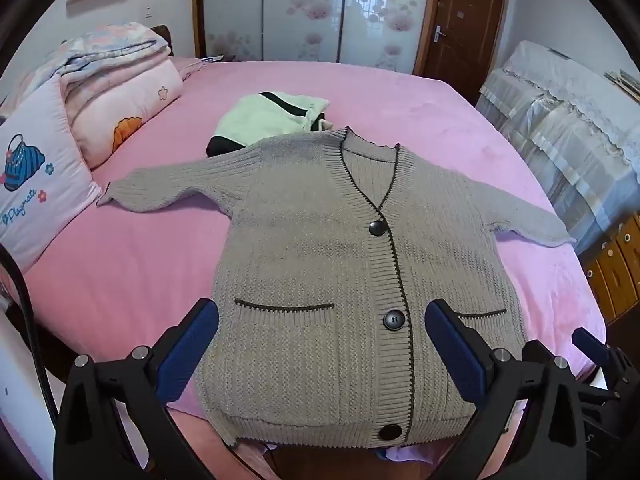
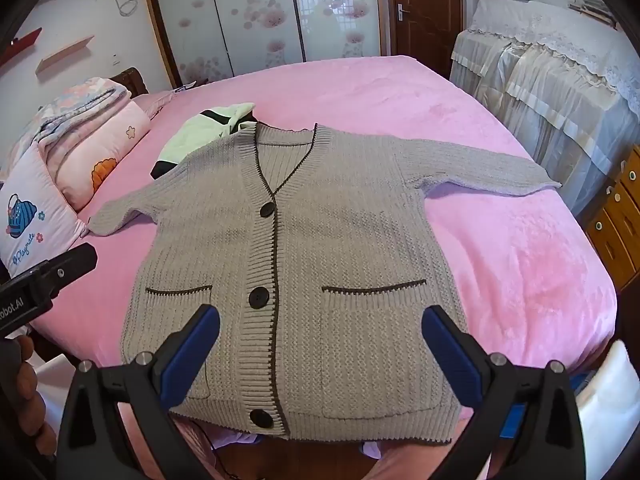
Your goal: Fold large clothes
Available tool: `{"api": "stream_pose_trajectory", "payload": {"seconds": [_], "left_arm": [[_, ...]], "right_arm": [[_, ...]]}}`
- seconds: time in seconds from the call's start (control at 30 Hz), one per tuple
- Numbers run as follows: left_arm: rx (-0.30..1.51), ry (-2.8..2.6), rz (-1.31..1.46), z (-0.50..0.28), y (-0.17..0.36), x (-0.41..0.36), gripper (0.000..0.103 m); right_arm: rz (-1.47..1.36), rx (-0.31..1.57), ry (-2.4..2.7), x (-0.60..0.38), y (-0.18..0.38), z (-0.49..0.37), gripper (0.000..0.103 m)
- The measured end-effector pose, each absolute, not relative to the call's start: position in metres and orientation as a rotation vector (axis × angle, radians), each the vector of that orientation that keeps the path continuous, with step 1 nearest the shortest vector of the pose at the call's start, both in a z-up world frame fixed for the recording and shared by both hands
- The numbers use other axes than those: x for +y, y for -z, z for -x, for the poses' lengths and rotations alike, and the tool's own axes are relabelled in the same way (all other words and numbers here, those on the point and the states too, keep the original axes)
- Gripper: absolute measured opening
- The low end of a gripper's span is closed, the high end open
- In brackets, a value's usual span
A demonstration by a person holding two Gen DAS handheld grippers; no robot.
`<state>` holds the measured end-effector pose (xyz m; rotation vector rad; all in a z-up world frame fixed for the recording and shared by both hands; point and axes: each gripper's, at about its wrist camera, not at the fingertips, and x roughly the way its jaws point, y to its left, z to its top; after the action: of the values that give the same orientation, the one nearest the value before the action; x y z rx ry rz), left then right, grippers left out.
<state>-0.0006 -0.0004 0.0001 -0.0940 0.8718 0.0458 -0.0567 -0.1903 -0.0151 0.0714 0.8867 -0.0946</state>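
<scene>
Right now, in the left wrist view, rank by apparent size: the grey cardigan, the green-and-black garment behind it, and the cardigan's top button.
1. Grey cardigan, spread flat, largest by far.
2. Green-and-black garment; farther away and partly hidden by the cardigan, so its true size is unsure.
3. Top button, smallest.

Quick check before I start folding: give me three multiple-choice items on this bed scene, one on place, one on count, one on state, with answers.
1. Where does the green and black garment lie?
A. Beyond the cardigan's collar
B. On the pillow
C. Over the hem

2. How many dark buttons show on the cardigan?
A. One
B. Three
C. Five

3. How is the cardigan?
A. Folded in half
B. Bunched up
C. Spread flat, sleeves out

Answers: 1 A, it peeks out behind the neckline. 2 B, three run down the front band. 3 C, both sleeves stretch sideways on the pink bed.
</scene>
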Motion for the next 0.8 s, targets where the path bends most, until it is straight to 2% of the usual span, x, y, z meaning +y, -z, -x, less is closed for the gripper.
{"api": "stream_pose_trajectory", "payload": {"seconds": [0.8], "left_arm": [[0.957, -0.016, 0.096, 0.002, 0.017, -0.008, 0.102]], "right_arm": [[-0.027, 0.887, 0.094, -0.181, 0.013, 0.055, 0.101]]}}
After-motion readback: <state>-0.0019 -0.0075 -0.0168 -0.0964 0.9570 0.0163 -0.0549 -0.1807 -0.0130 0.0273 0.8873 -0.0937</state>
